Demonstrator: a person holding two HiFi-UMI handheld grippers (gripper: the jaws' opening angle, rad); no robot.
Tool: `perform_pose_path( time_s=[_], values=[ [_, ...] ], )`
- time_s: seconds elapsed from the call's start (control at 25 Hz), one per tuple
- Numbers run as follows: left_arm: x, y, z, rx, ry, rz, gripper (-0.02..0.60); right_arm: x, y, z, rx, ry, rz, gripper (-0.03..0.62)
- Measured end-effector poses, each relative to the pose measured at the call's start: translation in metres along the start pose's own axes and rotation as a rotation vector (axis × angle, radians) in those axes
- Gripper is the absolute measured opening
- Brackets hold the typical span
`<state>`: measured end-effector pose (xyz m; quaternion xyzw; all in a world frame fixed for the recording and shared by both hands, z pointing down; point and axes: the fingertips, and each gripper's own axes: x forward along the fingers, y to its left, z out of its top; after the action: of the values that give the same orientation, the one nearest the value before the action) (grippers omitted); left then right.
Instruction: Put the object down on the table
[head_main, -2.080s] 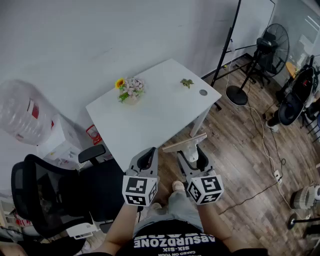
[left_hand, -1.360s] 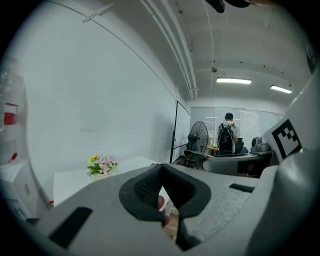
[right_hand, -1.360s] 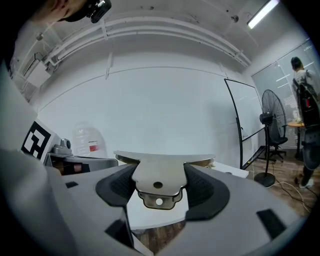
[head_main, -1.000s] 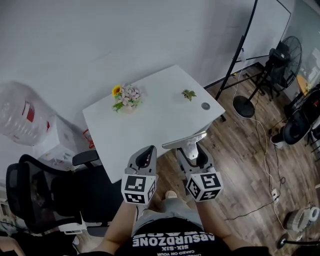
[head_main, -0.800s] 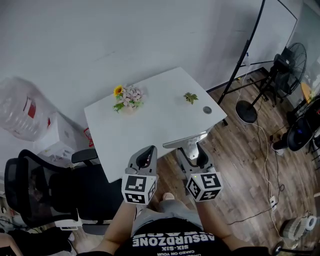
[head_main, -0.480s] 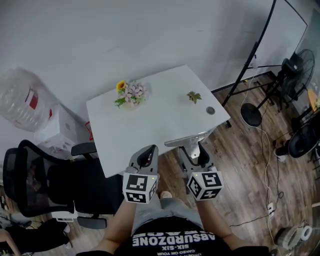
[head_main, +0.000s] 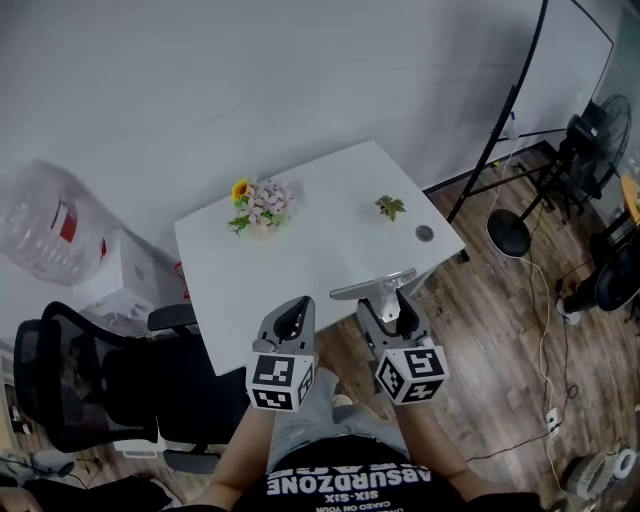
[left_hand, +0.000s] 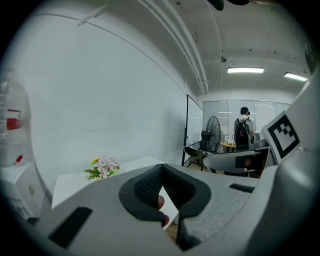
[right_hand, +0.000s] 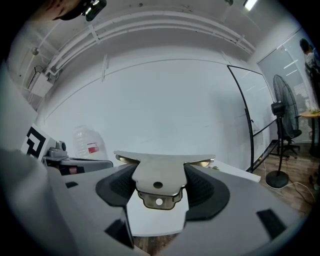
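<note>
Clamping flat matte-metal plate (right_hand: 159, 172) in right gripper (head_main: 383, 300): ribbed black fingers (right_hand: 114, 187) pressed on its two-holed tab, broad curved edge outward. Held in the air over wood-plank floor (head_main: 480, 330), just short of near edge of smooth white rectangular table (head_main: 300, 265), not touching. Left gripper (head_main: 293, 318) alongside, fingers closed together on nothing. On table: flower bunch (head_main: 260, 205), leafy sprig (head_main: 390, 207), round grey disc (head_main: 425, 233).
</note>
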<state>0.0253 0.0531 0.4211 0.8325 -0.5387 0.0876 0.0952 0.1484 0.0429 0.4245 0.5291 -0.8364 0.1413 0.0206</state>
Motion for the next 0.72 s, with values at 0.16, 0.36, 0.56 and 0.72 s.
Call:
perform_pose_path(
  time_s=[0.16,0.36,0.56,0.72],
  values=[
    [0.016,0.021,0.007,0.005,0.007,-0.003,0.005,0.023,0.000,0.006,0.008,0.006,-0.006,0.285],
    [0.035,0.050,0.016,0.000,0.008,0.003,0.005,0.052,0.004,0.016,0.007,-0.005,-0.012,0.285],
    [0.052,0.067,0.017,-0.006,0.019,-0.011,0.005,0.076,0.003,0.021,0.012,-0.002,-0.020,0.285],
    [0.066,0.078,0.018,-0.013,0.026,-0.024,0.005,0.092,0.004,0.023,0.012,0.002,-0.027,0.285]
  ],
)
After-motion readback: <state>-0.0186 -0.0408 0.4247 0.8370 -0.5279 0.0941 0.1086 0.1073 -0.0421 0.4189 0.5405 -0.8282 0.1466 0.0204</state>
